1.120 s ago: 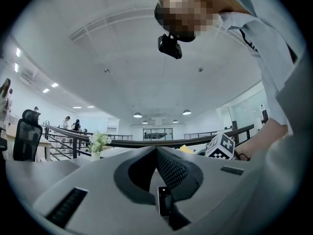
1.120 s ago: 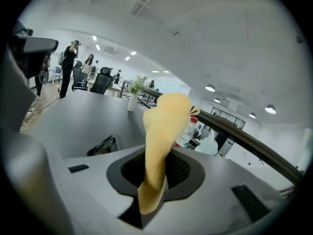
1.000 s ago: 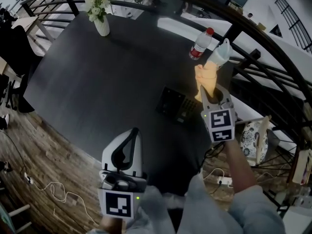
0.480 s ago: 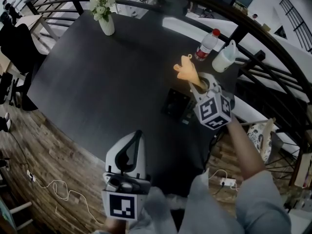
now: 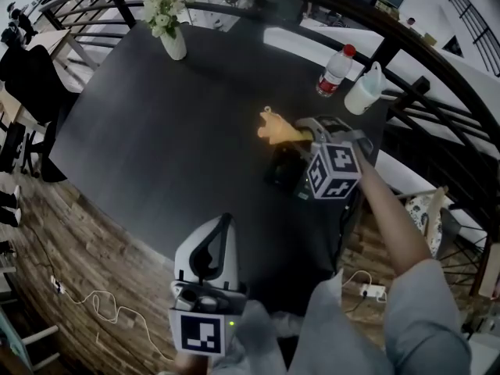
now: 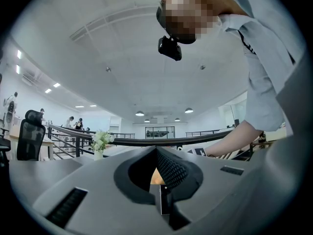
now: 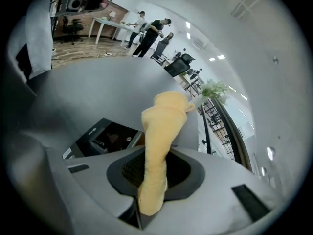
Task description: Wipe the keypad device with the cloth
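The yellow cloth [image 7: 159,131], bunched into a limp roll, is clamped in the right gripper [image 5: 311,137] close to the dark keypad device [image 5: 284,166] on the table [image 5: 156,116]. Only its own view shows the left gripper's [image 6: 156,151] jaws pressed together, empty.

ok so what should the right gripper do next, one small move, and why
Probably tip the right gripper down so the soft yellow cloth lands on the black keypad device. Its jaws are shut on the cloth, which sticks out past them, and the device lies just below on the dark table, seemingly not yet touched.
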The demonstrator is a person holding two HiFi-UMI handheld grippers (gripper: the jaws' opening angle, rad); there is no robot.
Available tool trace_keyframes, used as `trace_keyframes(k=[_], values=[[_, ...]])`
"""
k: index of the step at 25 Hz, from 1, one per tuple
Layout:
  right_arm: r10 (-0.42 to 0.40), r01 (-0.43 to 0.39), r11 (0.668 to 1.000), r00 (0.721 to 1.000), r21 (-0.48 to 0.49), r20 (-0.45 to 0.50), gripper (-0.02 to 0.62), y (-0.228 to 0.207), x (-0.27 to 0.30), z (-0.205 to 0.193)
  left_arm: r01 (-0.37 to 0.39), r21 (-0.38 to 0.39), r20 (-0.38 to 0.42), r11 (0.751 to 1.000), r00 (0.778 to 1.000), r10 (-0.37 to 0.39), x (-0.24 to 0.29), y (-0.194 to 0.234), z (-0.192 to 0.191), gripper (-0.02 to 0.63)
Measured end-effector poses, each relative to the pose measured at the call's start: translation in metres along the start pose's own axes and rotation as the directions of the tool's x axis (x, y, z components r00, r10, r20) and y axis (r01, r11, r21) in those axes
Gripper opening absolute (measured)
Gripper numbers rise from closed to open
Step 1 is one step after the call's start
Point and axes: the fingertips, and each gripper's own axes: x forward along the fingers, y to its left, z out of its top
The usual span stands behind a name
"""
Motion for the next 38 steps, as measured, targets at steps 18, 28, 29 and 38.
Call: trace_keyframes(k=[18,28,29,38], values=[[0.093,-0.091,0.996,0.991,0.021,-0.096,0.071,0.036,-0.034,-0.058,0.023,-0.004,0.007,1.0,1.0,-0.023,0.002,-0.01,0.002,0.012],[0.004,0.03,0.956,0.993,0.29,-0.116,0.071,0.049,-0.065,-0.101,0.05,0.007,0.007,0.999,0.999,-0.05,0.005,-0.022,0.004,0.012],[-0.015,0.055,0.939,0.993,0.338,-0.12,0.071,0.05,-0.068,-0.106,0.052,0.009,0.008,0.999,0.999,-0.052,0.005,-0.023,0.005,0.012],[-0.113,0.162,0.727,0.987,0.667,-0.115,0.071,0.092,-0.083,-0.12,0.065,0.015,0.012,0.998,0.998,-0.065,0.004,-0.029,0.01,0.012]])
